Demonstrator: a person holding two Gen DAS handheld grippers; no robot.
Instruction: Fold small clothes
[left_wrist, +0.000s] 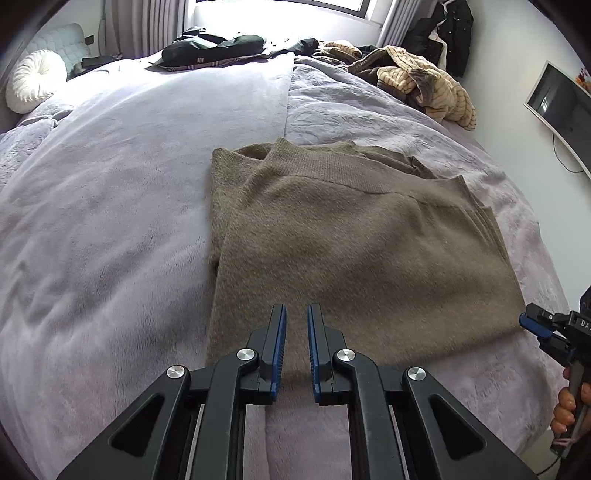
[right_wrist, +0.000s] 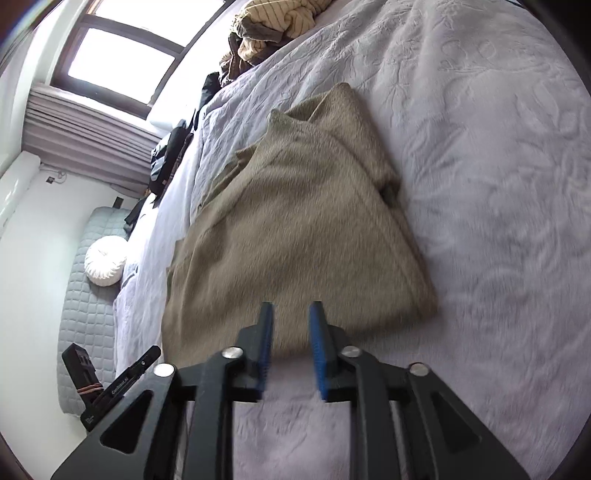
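**Brown knit, partly folded, on a lilac bedspread; both grippers empty above its near edge**

Lying flat across the middle of the bedspread: a brown knitted sweater, already folded into a rough rectangle, ribbed band toward the far side, several layers stacked along the left and right edges. Beyond it, near the window, a heap of striped and dark clothes; off to the left, a round white cushion.

Hovering over the near hem: the left gripper, blue pads parted by a narrow gap, nothing between them. At the near right corner of the garment: the right gripper, jaws a little wider, likewise holding nothing, slightly blurred.

Likely handling: soft, limp, light, with a fuzzy, non-slippery surface; no stiffness, so any lifted part probably sags and drags its layers apart. Thick enough when stacked to need a wider opening. Best hold, by judgement: both near corners, pinching all layers together at the folded edge, not only the top sheet.
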